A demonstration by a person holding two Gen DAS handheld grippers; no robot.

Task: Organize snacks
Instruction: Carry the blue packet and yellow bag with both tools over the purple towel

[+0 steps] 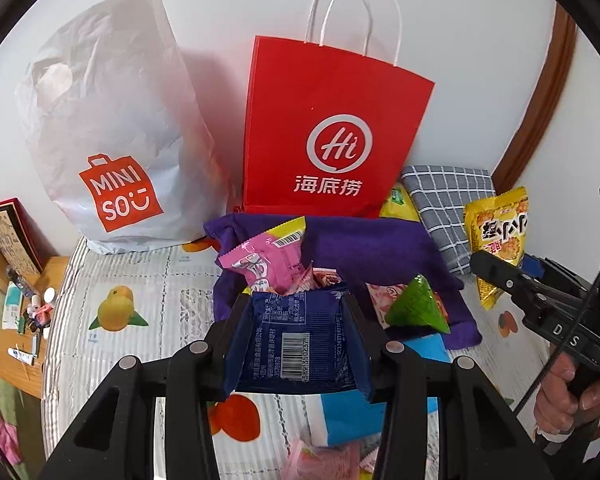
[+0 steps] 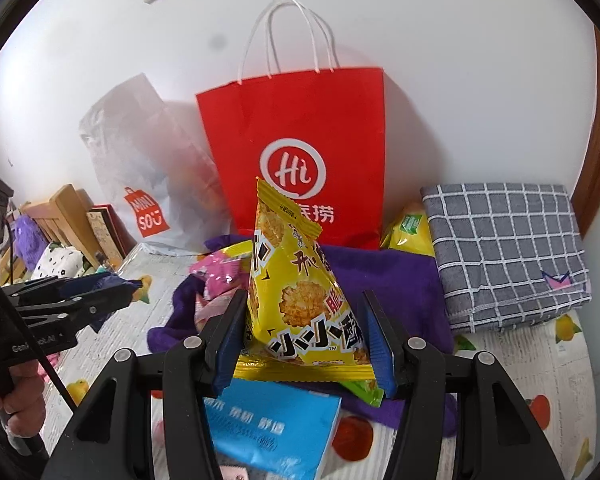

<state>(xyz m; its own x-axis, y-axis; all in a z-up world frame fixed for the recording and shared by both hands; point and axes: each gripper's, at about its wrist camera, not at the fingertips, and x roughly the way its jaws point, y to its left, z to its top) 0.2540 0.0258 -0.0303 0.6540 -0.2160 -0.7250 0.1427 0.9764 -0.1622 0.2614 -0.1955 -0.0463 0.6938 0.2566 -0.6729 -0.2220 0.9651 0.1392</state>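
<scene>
My left gripper point(image 1: 296, 344) is shut on a dark blue snack packet point(image 1: 296, 344) with a barcode, held above the bed. My right gripper point(image 2: 306, 344) is shut on a yellow rice-cracker packet point(image 2: 296, 292), which stands upright between the blue pads; the same packet point(image 1: 496, 236) shows at the right of the left wrist view. Behind both stands a red paper bag point(image 1: 332, 128) point(image 2: 300, 136) with white handles, against the wall. A white plastic shopping bag point(image 1: 116, 128) point(image 2: 140, 168) leans to its left. Pink packets point(image 1: 264, 260) and a green triangular packet point(image 1: 418, 312) lie on a purple cloth point(image 1: 364, 248).
A grey checked folded cloth point(image 2: 504, 248) lies at the right by a yellow-green packet point(image 2: 410, 228). A light blue tissue pack point(image 2: 272, 428) lies under my right gripper. The bed sheet point(image 1: 132, 280) has fruit prints. A wooden bedside shelf point(image 1: 24, 280) with small items is at left.
</scene>
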